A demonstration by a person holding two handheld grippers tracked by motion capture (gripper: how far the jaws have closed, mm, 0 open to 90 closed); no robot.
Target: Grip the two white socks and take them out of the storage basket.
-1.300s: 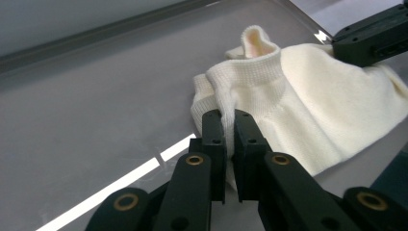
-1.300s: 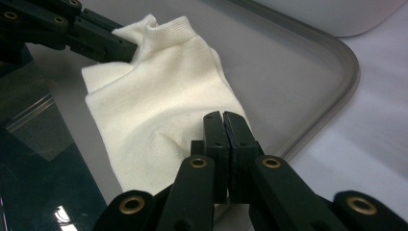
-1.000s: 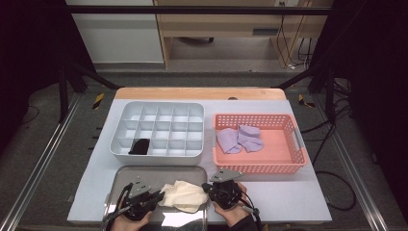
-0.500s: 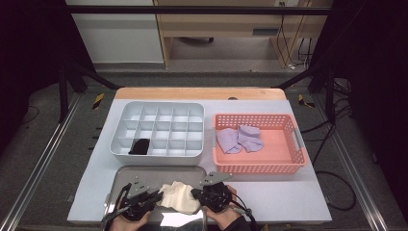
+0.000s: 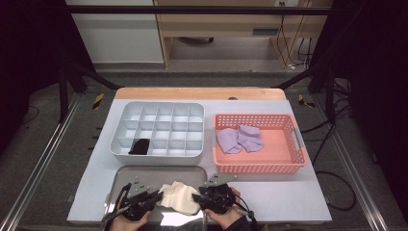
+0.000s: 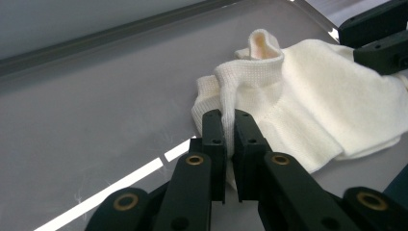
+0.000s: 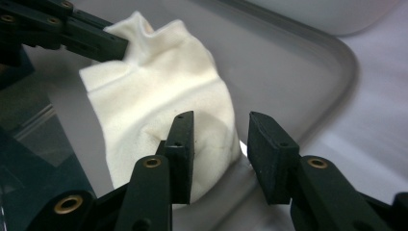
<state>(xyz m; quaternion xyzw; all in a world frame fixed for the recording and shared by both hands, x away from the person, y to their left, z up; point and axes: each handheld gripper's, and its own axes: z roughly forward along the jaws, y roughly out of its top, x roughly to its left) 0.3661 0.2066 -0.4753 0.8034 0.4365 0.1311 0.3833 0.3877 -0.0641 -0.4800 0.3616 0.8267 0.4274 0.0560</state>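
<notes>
Since the earlier frames, the right gripper point(image 5: 196, 197) had shifted a little leftward along the near edge of the table, and its jaws had just been opening; in the right gripper view they stood apart with the toe end of the cream sock point(image 7: 163, 96) lying under and beside them, the pads no longer pressing on the cloth. The left gripper point(image 5: 159, 196) stayed where it was. Its jaws were closed on a fold of the sock's cuff point(image 6: 230, 91), which rose between the two pads in the left gripper view.

The cream sock lay bunched on the metal tray point(image 5: 144, 171) at the near edge of the table, between the two grippers. Beyond the tray, at far left, sat the white compartment organiser point(image 5: 161, 108), with a dark rolled item point(image 5: 140, 147) in a near-left cell. To its right stood the pink basket point(image 5: 288, 159), holding a pair of lavender socks point(image 5: 239, 138). All of it rested on the pale tabletop point(image 5: 288, 192).
</notes>
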